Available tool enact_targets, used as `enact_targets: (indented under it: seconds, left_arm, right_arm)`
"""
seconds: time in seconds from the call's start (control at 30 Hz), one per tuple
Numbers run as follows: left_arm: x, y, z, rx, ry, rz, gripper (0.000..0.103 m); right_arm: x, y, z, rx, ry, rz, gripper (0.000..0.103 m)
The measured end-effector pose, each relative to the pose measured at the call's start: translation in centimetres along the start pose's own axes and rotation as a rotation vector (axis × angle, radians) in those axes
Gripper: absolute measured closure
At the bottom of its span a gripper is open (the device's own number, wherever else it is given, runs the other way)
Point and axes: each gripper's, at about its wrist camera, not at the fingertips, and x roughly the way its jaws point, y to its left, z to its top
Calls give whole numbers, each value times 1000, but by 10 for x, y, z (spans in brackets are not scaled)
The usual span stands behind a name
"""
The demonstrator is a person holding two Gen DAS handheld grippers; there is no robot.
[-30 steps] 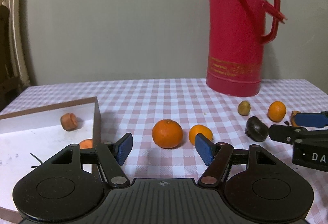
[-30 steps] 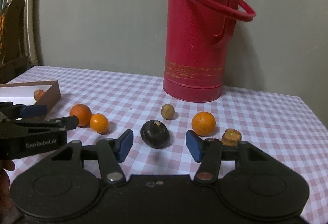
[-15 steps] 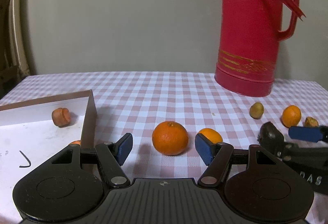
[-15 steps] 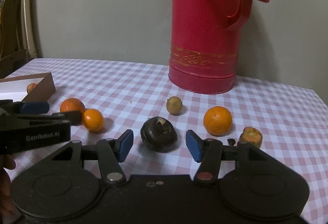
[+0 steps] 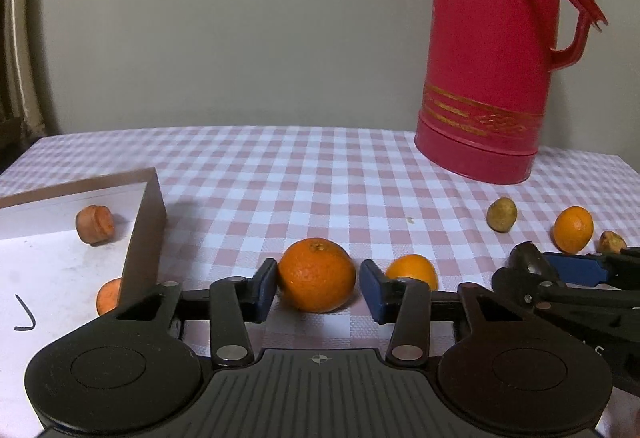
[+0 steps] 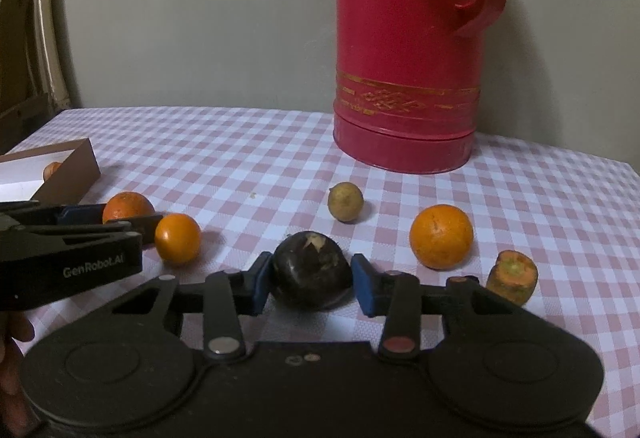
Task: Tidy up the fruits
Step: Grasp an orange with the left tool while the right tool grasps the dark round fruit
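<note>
A large orange [image 5: 316,274] lies on the checked tablecloth between the blue pads of my left gripper [image 5: 318,290]. Its jaws are closing: the left pad touches the peel, the right pad stands a sliver off. A dark, nearly black round fruit [image 6: 312,274] sits between the pads of my right gripper [image 6: 312,284], whose jaws are closing too, and both pads press on it. A brown-walled box [image 5: 148,222] with a white floor stands at the left and holds two orange stubs [image 5: 95,224]. In the right wrist view the left gripper [image 6: 104,220] reaches in from the left.
A tall red thermos [image 5: 492,77] stands at the back right near the wall. Loose on the cloth lie a small orange [image 5: 412,270], a yellowish fruit [image 6: 345,201], another orange [image 6: 441,236] and a carrot stub [image 6: 512,276]. A hand [image 6: 14,334] shows at the lower left.
Both grippers have moved forward and down to their fruits. Their jaws have narrowed: the left ones around the large orange, the right ones onto the dark fruit.
</note>
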Motion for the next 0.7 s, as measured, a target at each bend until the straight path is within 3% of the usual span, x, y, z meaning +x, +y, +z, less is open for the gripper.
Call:
enact_targets:
  seconds: [0.33,0.7]
  left_arm:
    - [-13,-10,-3,23,-29,-32,62]
    - [-52,-3,-2,52,-102,-35,63]
  right_arm:
    - [-6,-3,-2,0,-8,-12,71]
    - [-45,-2,4,12,-71,-37,71]
